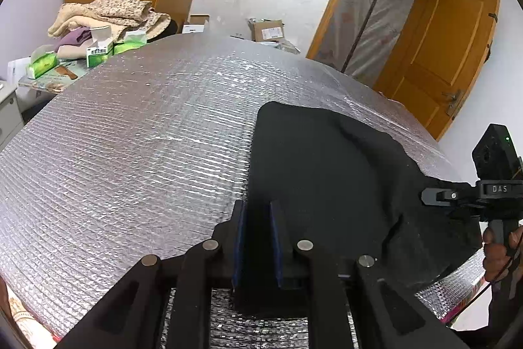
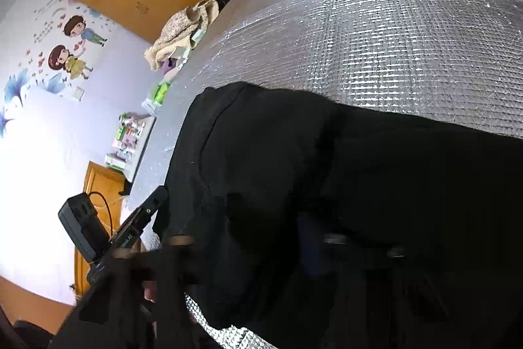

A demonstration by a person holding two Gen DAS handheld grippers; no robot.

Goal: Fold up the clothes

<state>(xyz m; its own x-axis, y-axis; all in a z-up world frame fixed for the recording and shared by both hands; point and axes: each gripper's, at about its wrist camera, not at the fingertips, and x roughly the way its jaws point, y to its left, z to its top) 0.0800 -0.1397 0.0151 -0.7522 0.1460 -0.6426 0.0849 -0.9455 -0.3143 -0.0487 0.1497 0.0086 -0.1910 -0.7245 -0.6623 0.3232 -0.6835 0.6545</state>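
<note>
Your left gripper (image 1: 256, 237) clamps the near-left edge of the black knit garment (image 1: 327, 172), which spreads ahead and rightward on the silver quilted foil mat (image 1: 130, 136). Your right gripper (image 1: 434, 197): finger state cannot be told, cloth hides it. A thin pinch may slip. Open mat lies left.

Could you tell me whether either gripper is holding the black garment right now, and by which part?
The left gripper pinches the black garment at its near-left edge. The right gripper sits at its right edge; whether it grips cannot be told.
</note>
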